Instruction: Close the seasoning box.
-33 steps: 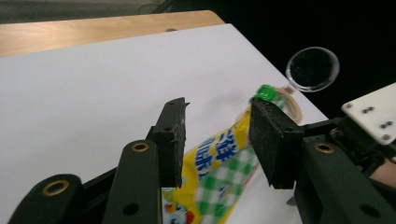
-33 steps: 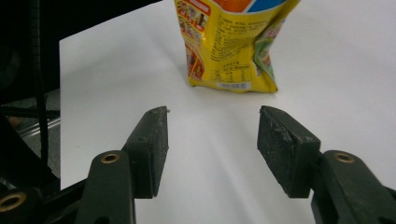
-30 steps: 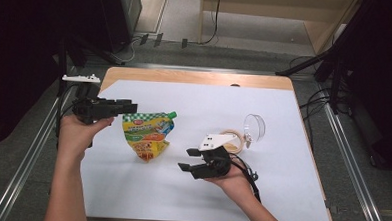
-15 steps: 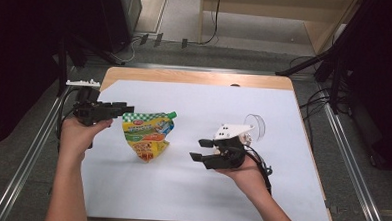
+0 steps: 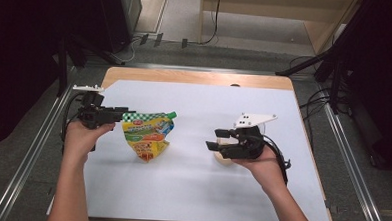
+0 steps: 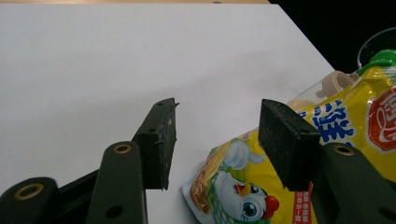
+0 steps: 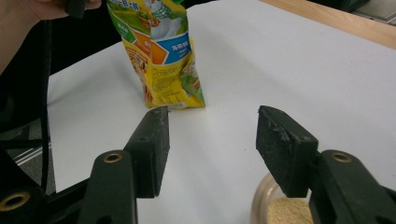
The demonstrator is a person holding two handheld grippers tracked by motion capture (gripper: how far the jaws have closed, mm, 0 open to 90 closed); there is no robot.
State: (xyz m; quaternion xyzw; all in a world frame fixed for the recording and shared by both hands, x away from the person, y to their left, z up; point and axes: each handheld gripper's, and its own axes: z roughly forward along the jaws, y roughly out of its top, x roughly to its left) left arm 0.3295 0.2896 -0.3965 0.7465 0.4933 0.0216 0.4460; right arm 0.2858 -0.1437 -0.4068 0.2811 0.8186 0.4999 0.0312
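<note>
A yellow and green snack pouch (image 5: 148, 134) with a green cap (image 5: 171, 114) seems to stand upright on the white table (image 5: 195, 190). My left gripper (image 5: 124, 113) is at its top left corner. Its jaws have just been opening and now stand open. In the left gripper view (image 6: 217, 135) the pouch (image 6: 355, 126) lies beside the right jaw, not pressed. My right gripper (image 5: 213, 140) points left toward the pouch (image 7: 161, 51), open (image 7: 210, 144) and holding nothing. A clear jar of beige grains (image 7: 280, 207) sits just under it (image 5: 225, 160).
A clear cup rim (image 6: 379, 43) and a beige lid (image 6: 338, 81) stand beyond the pouch. The table's far edge is bare wood (image 5: 195, 78). Metal rails run along both sides of the table, and dark stands surround it.
The right hand has lifted and moved right, away from the pouch, over the jar. The left gripper has sunk a little and its jaws have spread. The pouch has stayed put.
</note>
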